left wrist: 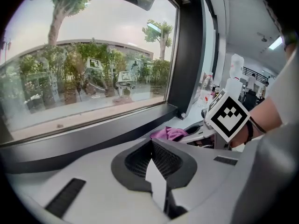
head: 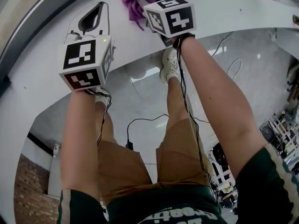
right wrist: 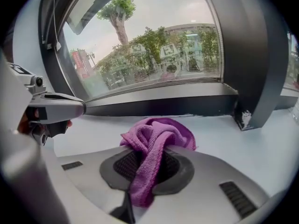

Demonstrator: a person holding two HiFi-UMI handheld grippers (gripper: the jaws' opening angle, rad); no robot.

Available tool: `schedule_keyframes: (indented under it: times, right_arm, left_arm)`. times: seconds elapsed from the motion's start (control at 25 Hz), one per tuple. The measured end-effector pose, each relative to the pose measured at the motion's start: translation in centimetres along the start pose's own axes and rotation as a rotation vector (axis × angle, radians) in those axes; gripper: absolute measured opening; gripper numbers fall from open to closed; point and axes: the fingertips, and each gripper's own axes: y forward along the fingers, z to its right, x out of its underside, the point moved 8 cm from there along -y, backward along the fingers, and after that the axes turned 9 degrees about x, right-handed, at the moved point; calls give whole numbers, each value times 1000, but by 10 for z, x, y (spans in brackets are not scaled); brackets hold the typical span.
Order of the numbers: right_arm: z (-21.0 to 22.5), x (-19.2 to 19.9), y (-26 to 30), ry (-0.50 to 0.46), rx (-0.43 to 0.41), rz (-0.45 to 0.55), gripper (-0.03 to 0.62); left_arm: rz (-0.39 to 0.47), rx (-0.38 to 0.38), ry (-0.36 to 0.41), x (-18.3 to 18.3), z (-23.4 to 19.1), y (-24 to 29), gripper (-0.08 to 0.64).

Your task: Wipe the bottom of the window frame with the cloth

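White sill (right wrist: 224, 141) lies under the purple cloth (right wrist: 159, 134), pinched in the right hand-held gripper (right wrist: 148, 164); the left hand-held gripper (left wrist: 153, 158) beside the cloth is closed, empty.

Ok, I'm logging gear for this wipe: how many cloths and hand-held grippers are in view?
cloth: 1
left hand-held gripper, right hand-held gripper: 2
total: 3
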Motion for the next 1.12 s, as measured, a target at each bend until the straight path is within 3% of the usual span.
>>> schedule_keyframes:
  times: [0.44,1.12]
  right_arm:
    - [-83,-9,26,-7,-37,5,69]
    - [-186,-27,60,-111,-99,-35,69]
  left_arm:
    - [19,-76,-60,37,-57,-57,8]
    - [65,-187,-153,77,-129,-135,8]
